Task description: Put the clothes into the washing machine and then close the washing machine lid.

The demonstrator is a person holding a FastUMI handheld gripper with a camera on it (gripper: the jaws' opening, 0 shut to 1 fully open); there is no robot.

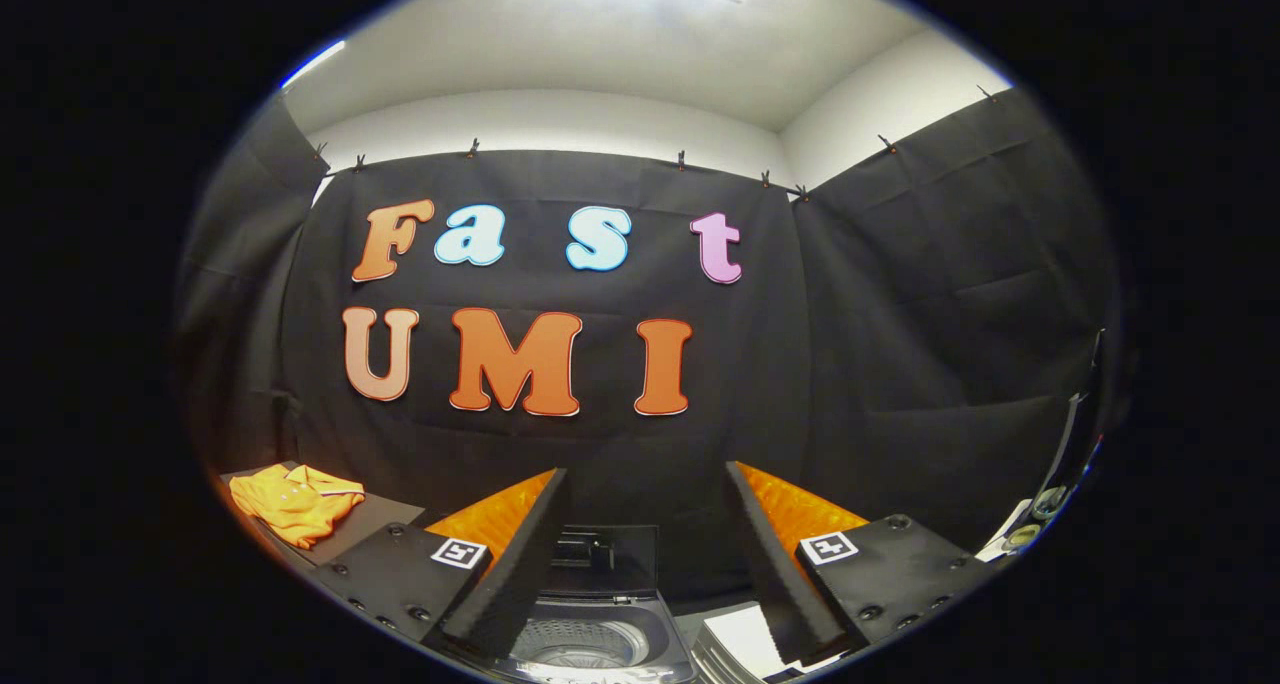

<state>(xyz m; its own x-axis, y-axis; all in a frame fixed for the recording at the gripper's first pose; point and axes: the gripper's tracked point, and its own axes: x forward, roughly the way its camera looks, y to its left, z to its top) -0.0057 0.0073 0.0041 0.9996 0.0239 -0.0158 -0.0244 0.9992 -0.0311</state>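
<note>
1. Washing machine point(590, 636) sits nearest, low between the fingers: lid point(608, 558) up, drum exposed, nothing visible inside.
2. Gripper point(648, 554): fingers spread wide, holding nothing, touching nothing.
3. Orange shirt point(296, 502) lies crumpled on a dark table point(385, 512), far left, beyond the left finger, well apart from the machine.
4. Step, my read: start of pickup, garment not yet grabbed.
5. Next move calls for swinging left, dropping onto the shirt, pinching a fold; then carry it to the drum.
</note>
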